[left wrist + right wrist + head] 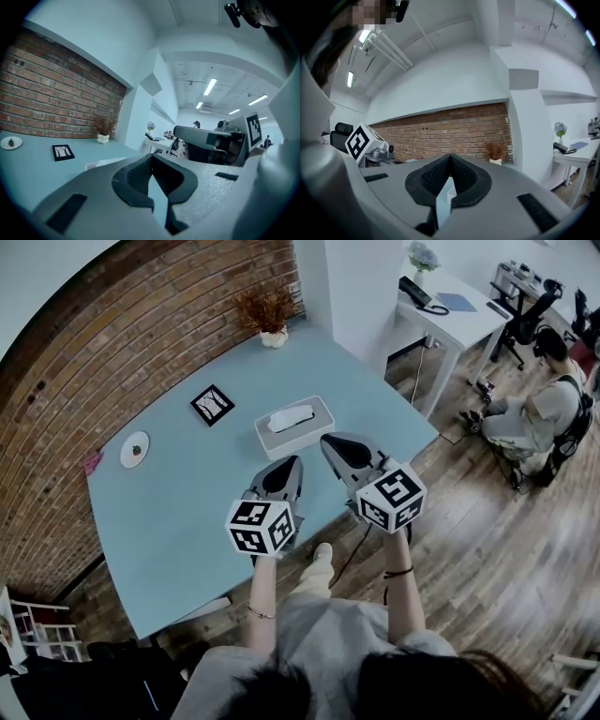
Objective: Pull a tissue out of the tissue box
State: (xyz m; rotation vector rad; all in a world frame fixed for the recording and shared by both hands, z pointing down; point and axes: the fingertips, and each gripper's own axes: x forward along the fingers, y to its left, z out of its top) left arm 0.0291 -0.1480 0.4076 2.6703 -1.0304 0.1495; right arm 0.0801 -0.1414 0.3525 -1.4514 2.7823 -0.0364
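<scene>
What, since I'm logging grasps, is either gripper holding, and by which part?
Nothing is held. The left gripper and the right gripper both have their jaws shut and empty, short of the tissue box.

A smooth, matt pale-blue table (187, 512) carries a white tissue box (319, 420) with a plain, faintly satin finish; the tissue (291, 417) at its slot is soft, crumpled paper. The left gripper (297, 459) and right gripper (326, 439) have matt grey plastic shells with a fine grain. Their inner pads (136, 176) are black and ribbed, like rubber. Each marker cube (262, 526) is matt white with crisp black print. The brick wall (122, 343) is rough, unglazed red; the wooden plank floor (506, 559) has a low sheen. A small plate (134, 449) looks glossy white.
</scene>
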